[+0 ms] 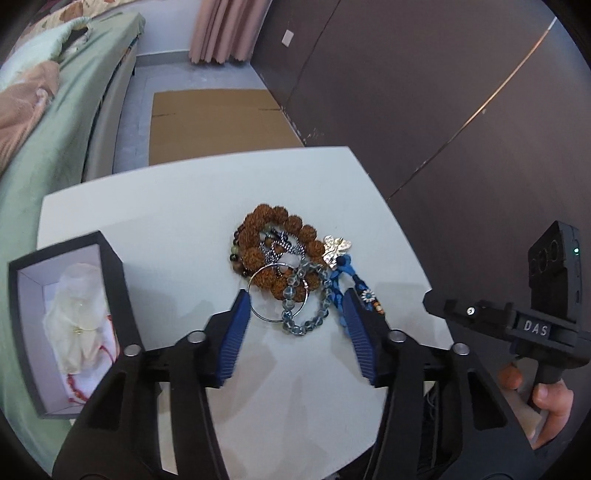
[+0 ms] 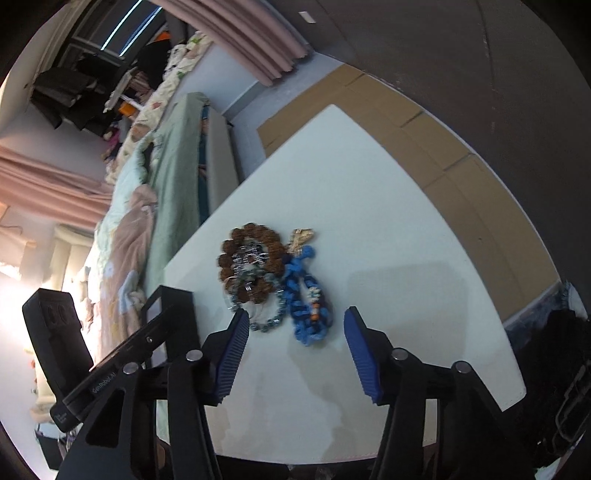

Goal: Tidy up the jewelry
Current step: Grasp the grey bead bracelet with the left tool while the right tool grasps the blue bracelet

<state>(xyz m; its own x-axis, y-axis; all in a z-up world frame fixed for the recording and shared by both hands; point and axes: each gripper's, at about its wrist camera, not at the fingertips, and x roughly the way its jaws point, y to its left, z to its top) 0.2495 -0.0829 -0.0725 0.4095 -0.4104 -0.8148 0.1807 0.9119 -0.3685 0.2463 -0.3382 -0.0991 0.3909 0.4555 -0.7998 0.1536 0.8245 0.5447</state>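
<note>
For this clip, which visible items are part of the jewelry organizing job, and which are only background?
Job items:
brown bead bracelet
clear blue bead bracelet
silver ring
blue braided cord
gold charm
black box
left gripper, open
right gripper, open

Background:
white table
bed
cardboard sheet
pink curtain

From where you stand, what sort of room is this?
Most likely a bedroom: a bed with green bedding runs along one side, pink curtains hang at the far end, and a small white table holds a pile of bracelets.
</note>
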